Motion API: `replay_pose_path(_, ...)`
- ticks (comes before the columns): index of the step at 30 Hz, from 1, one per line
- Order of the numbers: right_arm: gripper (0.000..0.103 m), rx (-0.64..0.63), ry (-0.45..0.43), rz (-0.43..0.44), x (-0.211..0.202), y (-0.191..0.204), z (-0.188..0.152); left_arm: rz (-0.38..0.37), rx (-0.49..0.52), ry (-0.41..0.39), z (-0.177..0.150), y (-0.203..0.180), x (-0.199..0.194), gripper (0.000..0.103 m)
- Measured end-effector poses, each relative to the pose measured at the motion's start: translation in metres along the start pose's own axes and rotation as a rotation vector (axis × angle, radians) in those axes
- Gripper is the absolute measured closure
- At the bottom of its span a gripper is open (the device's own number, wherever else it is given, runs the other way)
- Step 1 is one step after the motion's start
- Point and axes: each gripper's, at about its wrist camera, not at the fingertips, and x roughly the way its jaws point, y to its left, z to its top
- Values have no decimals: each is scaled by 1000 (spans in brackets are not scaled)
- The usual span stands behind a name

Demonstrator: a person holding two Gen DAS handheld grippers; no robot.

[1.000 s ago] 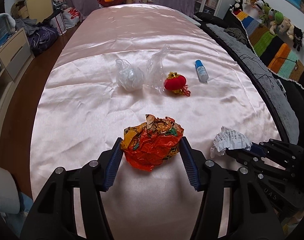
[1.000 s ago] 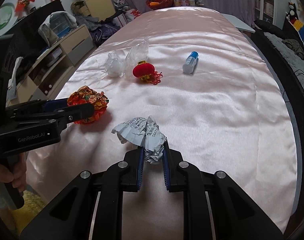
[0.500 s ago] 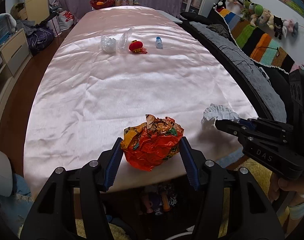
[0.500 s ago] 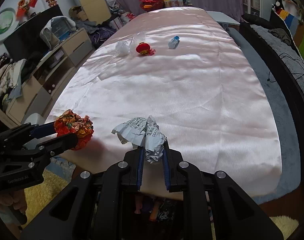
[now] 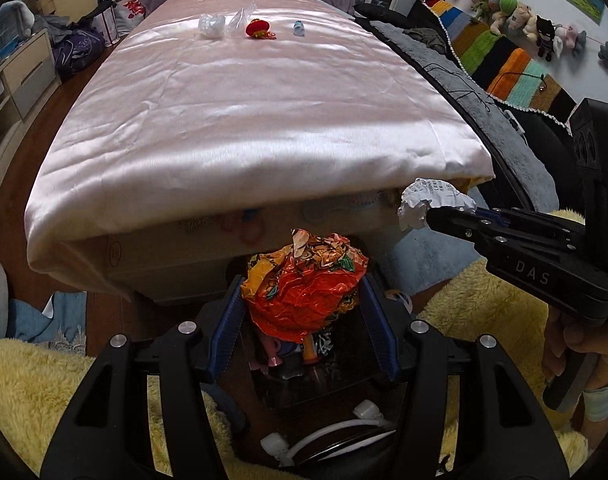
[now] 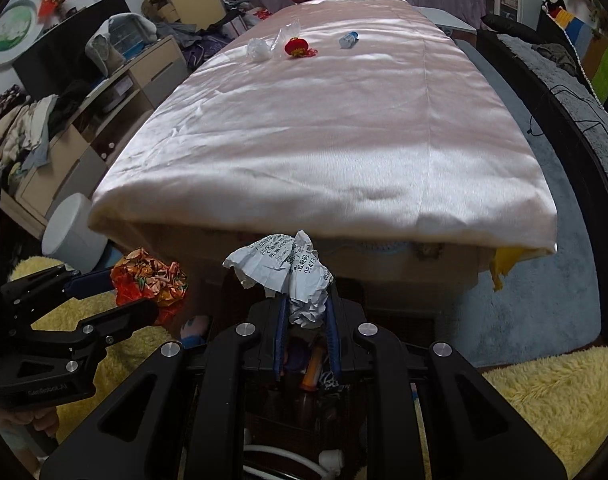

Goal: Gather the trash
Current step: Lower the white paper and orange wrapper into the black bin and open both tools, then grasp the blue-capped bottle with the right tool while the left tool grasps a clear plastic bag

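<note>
Since a second earlier, both grippers had drawn back off the pink-covered counter (image 5: 264,120) and stood over a dark bin (image 5: 323,384) on the floor, so the drop appeared next. The left gripper (image 5: 302,304) held its jaws half-wide on the crumpled orange foil wrapper (image 5: 304,284), a rounded wad with no clear long axis. The right gripper (image 6: 305,312) clamped its jaws narrowly on the crumpled white receipt (image 6: 284,270), whose loose end pointed up and left.

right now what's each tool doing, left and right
left tool: closed on the crumpled orange foil wrapper.
right tool: closed on the crumpled white paper.
</note>
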Motion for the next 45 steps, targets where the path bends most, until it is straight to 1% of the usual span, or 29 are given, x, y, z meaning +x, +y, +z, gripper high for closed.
replay_pose_path(6, 84, 23, 84, 15, 23, -1, -20, -31, -29, 67, -21, 5, 23, 49)
replay_pose_path(13, 84, -11, 196, -36, 52, 4, -35, -34, -24, 155, -38, 3, 54, 48)
replay_pose_path(21, 80, 6, 236, -32, 63, 4, -29, -57, -30, 197, -41, 6, 67, 47)
replay_pose_path(22, 73, 10, 238, -28, 64, 4, -28, -60, -34, 202, -41, 8, 69, 47)
replay_pose_path(23, 60, 14, 240, -23, 66, 3, -28, -61, -38, 207, -40, 8, 69, 46)
replay_pose_path(24, 54, 17, 239, -19, 67, 3, -27, -62, -41, 211, -41, 9, 70, 46)
replay_pose_path(25, 52, 18, 237, -16, 67, 3, -26, -62, -45, 215, -40, 10, 71, 46)
replay_pose_path(29, 52, 37, 228, -4, 65, 0, -23, -57, -57, 227, -39, 13, 75, 45)
replay_pose_path(30, 52, 43, 224, -2, 64, -1, -21, -56, -60, 229, -39, 14, 75, 43)
replay_pose_path(32, 52, 53, 210, 2, 60, -4, -17, -47, -60, 230, -37, 16, 75, 36)
replay_pose_path(34, 50, 62, 191, 6, 54, -7, -12, -28, -53, 223, -34, 17, 73, 20)
replay_pose_path(35, 49, 67, 181, 7, 52, -8, -9, -17, -49, 218, -33, 17, 72, 17)
replay_pose_path(40, 49, 73, 127, 13, 35, -13, 5, 8, -29, 196, -20, 19, 60, 13)
replay_pose_path(42, 45, 72, 98, 13, 27, -15, 13, 10, -25, 166, -11, 20, 50, 11)
replay_pose_path(44, 33, 74, 63, 10, 18, -17, 24, 16, -24, 122, 1, 22, 36, 9)
replay_pose_path(45, 29, 75, 45, 9, 14, -17, 29, 23, -26, 95, 9, 24, 29, 8)
